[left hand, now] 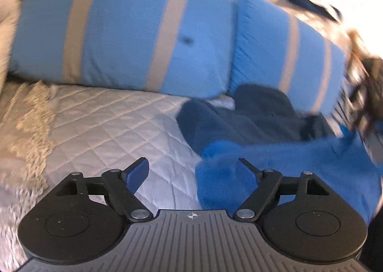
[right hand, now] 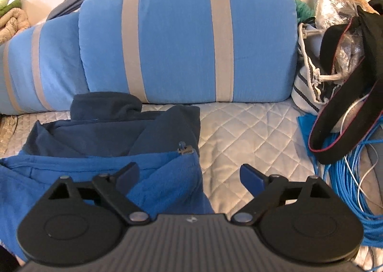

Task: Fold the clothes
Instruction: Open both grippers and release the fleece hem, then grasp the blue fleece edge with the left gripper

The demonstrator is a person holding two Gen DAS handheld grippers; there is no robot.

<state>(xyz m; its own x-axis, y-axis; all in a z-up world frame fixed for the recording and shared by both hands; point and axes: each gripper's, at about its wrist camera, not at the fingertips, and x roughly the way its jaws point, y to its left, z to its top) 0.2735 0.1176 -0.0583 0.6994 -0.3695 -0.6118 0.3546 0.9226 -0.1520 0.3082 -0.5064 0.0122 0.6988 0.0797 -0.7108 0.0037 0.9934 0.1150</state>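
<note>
A quilted grey bed (right hand: 251,128) backed by blue striped cushions (right hand: 186,40) carries the work. The left gripper (left hand: 192,174) hangs with jaws wide apart and empty; the fleece (left hand: 275,157), bright blue over a navy layer, lies under and ahead of its right jaw, bare quilt under its left. The right gripper (right hand: 190,176) also has its jaws wide apart, nothing between them; the fleece's edge and zip pull (right hand: 184,150) sit just ahead of its left jaw, bare quilt ahead of its right. Beyond, far to its right, lie a black bag (right hand: 347,116) and blue cable (right hand: 347,188). The garment looks rumpled, so the step is likely taking hold: each gripper should pinch one outer edge, well apart, and draw the cloth flat before folding.
</note>
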